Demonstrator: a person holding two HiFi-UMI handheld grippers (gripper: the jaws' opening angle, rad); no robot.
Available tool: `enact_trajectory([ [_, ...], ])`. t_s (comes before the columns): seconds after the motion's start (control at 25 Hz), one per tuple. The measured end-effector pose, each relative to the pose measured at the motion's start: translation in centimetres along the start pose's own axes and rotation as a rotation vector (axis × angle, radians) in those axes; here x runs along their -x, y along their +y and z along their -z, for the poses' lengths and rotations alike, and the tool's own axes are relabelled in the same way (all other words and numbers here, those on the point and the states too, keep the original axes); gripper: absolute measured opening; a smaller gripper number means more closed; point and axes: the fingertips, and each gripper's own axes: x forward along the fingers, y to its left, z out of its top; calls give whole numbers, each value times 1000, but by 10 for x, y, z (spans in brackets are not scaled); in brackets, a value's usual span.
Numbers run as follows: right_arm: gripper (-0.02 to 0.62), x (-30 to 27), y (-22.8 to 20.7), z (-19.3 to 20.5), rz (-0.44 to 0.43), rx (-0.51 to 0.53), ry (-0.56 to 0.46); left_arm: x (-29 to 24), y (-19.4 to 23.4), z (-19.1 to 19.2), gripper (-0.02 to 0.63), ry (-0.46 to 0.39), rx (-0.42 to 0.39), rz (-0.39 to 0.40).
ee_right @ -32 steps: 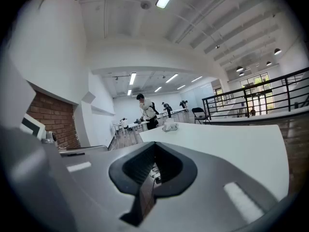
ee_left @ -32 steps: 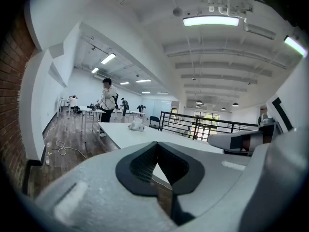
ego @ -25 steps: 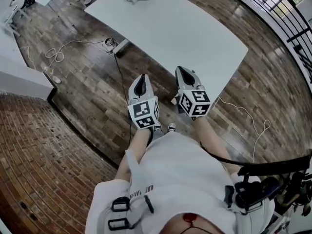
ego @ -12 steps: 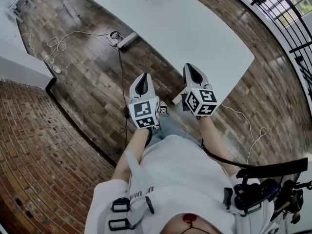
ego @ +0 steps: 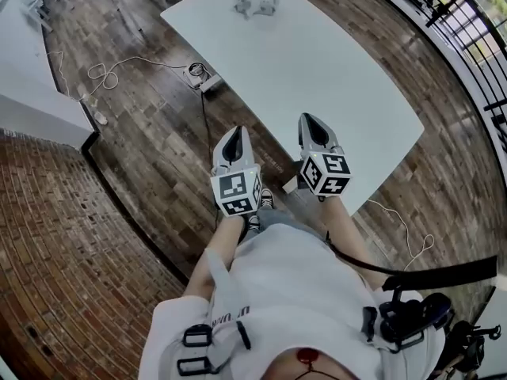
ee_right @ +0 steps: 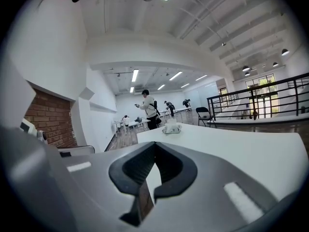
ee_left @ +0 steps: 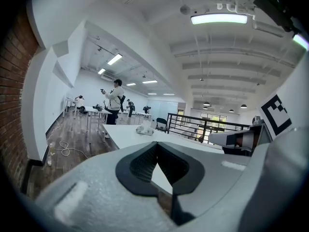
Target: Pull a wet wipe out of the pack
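Note:
The wet wipe pack [ego: 257, 2] is a small pale bundle at the far end of the long white table [ego: 317, 62]. It also shows far off in the left gripper view [ee_left: 145, 128] and the right gripper view [ee_right: 171, 127]. My left gripper [ego: 233, 135] hangs over the wooden floor just short of the table's near edge, jaws shut and empty [ee_left: 157, 145]. My right gripper [ego: 311, 119] reaches over the table's near corner, jaws shut with nothing between them [ee_right: 155, 145]. Both point roughly level toward the pack, far from it.
White cables [ego: 103, 74] and a power strip [ego: 198, 74] lie on the wooden floor left of the table. A brick wall [ego: 55, 236] is at the left. A black railing [ego: 467, 22] runs at the right. People [ee_left: 115, 100] stand at far tables; a folding chair [ee_right: 205, 115] stands beyond.
The person has stepped toward the table. Both grippers moved forward with them, the right one now over the table's corner. The pack sits lower and nearer in the head view.

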Motion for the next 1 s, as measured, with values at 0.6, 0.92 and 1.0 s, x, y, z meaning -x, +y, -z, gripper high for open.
enact_trajectory([
  [0.6,5,-82,-20,-11,-54,-13,17,-74,25,-24,2,-38,-6,-63],
  [0.92,5,-169,-5,-26,22,-25,17,-148,84,-45,2,-3,-29,26],
  [1.0,5,-194,1,-36,49,-30,4,-168,102,-53,2,1,-29,54],
])
